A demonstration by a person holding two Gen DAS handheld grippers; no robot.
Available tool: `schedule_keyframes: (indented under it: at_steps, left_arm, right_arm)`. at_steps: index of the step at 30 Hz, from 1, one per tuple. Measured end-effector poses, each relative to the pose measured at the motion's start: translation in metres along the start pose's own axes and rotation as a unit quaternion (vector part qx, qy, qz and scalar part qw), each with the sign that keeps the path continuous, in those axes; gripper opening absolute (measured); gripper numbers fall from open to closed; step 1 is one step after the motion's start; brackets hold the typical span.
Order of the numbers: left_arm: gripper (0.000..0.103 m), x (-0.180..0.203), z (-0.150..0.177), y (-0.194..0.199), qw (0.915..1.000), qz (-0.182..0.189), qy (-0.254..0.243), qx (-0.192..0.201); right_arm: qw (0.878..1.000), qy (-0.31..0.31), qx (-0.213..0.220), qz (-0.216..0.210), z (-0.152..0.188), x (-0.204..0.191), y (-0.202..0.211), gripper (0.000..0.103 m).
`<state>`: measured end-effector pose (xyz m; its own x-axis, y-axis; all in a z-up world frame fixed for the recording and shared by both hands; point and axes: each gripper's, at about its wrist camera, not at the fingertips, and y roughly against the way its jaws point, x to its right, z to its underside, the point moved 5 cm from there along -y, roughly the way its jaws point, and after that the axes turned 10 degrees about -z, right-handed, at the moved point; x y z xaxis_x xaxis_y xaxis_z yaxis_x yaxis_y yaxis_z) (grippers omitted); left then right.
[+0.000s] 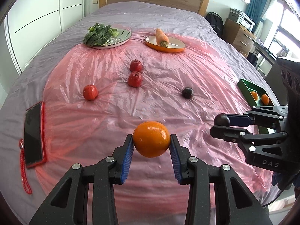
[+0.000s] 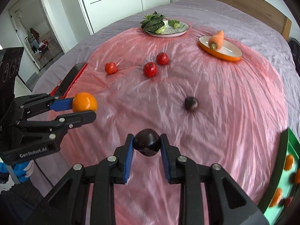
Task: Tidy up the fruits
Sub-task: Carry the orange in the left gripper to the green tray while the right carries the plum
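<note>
My left gripper [image 1: 151, 142] is shut on an orange [image 1: 151, 139] and holds it above the pink plastic sheet; the orange also shows in the right wrist view [image 2: 84, 102]. My right gripper [image 2: 146, 145] is shut on a dark plum [image 2: 146, 144], which also shows at the right of the left wrist view [image 1: 222, 120]. Three red apples [image 1: 90, 92] [image 1: 134, 79] [image 1: 136, 65] and another dark plum [image 1: 187, 93] lie on the sheet. A green tray [image 1: 249, 88] at the right holds oranges [image 1: 265, 99].
A plate with leafy greens [image 1: 106, 35] and an orange-rimmed plate [image 1: 176, 46] with a carrot [image 1: 162, 37] stand at the far side. A phone in a red case [image 1: 33, 133] lies at the left. Everything rests on a bed with a grey cover [image 1: 150, 13].
</note>
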<state>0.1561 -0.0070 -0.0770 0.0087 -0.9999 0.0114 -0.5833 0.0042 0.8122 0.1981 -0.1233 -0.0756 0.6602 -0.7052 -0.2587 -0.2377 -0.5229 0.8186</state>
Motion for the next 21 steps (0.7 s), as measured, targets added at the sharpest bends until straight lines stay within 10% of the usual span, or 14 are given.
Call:
schedule_keyframes:
  at_steps: [21]
  left_arm:
    - [0.033,0.074,0.019,0.044,0.9966,0.029,-0.076,0.016]
  right_arm:
    - [0.997,-0.064,0.024,0.026,0.091,0.012,0.075,0.031]
